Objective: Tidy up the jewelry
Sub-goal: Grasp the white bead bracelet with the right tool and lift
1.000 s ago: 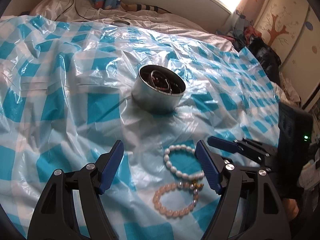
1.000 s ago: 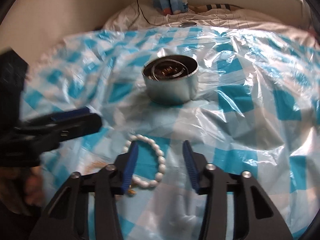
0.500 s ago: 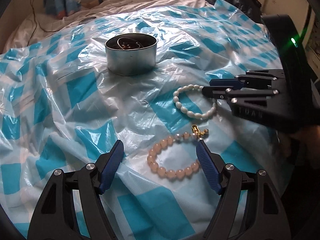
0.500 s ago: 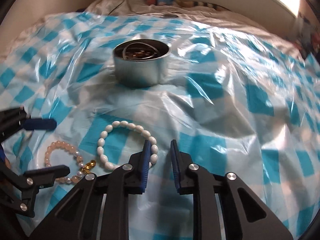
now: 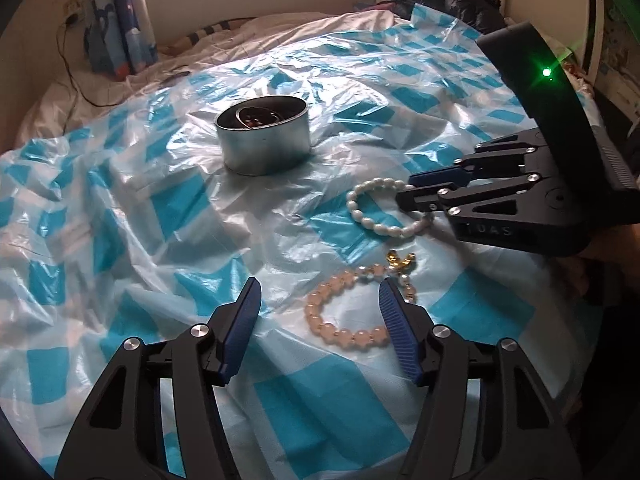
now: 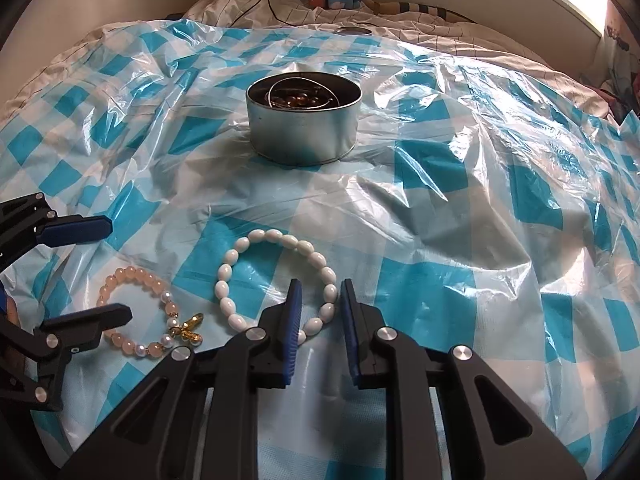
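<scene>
Since a second ago the right gripper (image 6: 319, 285) has narrowed its jaws around the near-right arc of the white bracelet (image 6: 276, 280), and the left gripper (image 5: 319, 297) has rolled and slid from over the white loop to over the pink bracelet (image 5: 352, 308); both pairs of jaws are closing at this moment. Between the right jaws lie a few white beads with a slim gap on each side, so the pads do not yet press on them; the left jaws stand wide, the pink loop lying between them nearer the right-hand pad, which hides part of its edge, while the left-hand pad is well clear of it.

Taking the metal tin (image 6: 304, 120) as landmark: the white bracelet lies flat on the checked plastic sheet (image 6: 460, 184) in front of the tin, toward the grippers, an oval loop whose long axis runs roughly from the tin toward the right gripper; the pink bracelet lies flat farther from the tin, just beside the white one but apart from it, a rounder loop with its gold clasp (image 6: 188, 330) on the side facing the white bracelet; the tin stands upright, open-topped, with rings and dark beads inside; beyond it the sheet gives way to the pale bedding (image 6: 420, 24) of the bed.
</scene>
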Demonstrator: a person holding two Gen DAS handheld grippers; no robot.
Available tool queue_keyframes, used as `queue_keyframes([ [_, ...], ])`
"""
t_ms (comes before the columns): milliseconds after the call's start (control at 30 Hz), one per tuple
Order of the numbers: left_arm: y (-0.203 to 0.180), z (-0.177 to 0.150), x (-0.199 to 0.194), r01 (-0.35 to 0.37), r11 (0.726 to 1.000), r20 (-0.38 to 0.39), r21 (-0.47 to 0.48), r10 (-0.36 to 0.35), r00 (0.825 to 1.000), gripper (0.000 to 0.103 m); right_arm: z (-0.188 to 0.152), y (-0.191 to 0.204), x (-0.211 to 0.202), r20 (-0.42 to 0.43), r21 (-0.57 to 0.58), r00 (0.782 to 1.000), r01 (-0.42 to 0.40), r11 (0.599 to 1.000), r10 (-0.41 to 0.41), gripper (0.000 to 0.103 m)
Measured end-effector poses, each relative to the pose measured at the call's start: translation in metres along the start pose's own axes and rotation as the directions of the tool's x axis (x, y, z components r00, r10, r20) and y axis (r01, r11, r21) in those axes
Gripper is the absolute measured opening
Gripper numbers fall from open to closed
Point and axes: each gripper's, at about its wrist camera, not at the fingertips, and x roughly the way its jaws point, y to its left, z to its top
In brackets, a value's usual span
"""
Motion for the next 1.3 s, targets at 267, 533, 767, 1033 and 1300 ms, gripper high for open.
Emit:
queue_keyframes([
  [267, -0.003, -0.007, 0.001, 0.024, 0.999, -0.022, 0.034, -0.023, 0.999, 0.007, -0.002, -0.002, -0.002, 0.01, 0.036, 0.999, -0.047, 0.998, 0.046, 0.008],
  [533, 0.021, 0.0, -0.021, 0.154, 0.98, 0.098, -0.123, -0.143, 0.985, 0.006, -0.002, -0.03, -0.008, 0.059, 0.235, 0.967, -0.256, 0.938, 0.249, 0.008],
  [767, 0.041, 0.007, -0.035, 0.285, 0.93, 0.213, -0.232, -0.237, 0.948, 0.006, -0.001, -0.045, -0.014, 0.148, 0.339, 0.909, -0.417, 0.843, 0.39, 0.008],
  [1033, 0.044, 0.015, -0.035, 0.314, 0.915, 0.244, -0.252, -0.254, 0.936, 0.006, -0.005, -0.072, -0.014, 0.312, 0.453, 0.758, -0.648, 0.612, 0.572, 0.008],
  [1300, 0.041, 0.027, -0.036, 0.268, 0.932, 0.265, -0.244, -0.201, 0.943, 0.006, -0.006, -0.091, -0.023, 0.465, 0.457, 0.623, -0.778, 0.432, 0.63, 0.008],
])
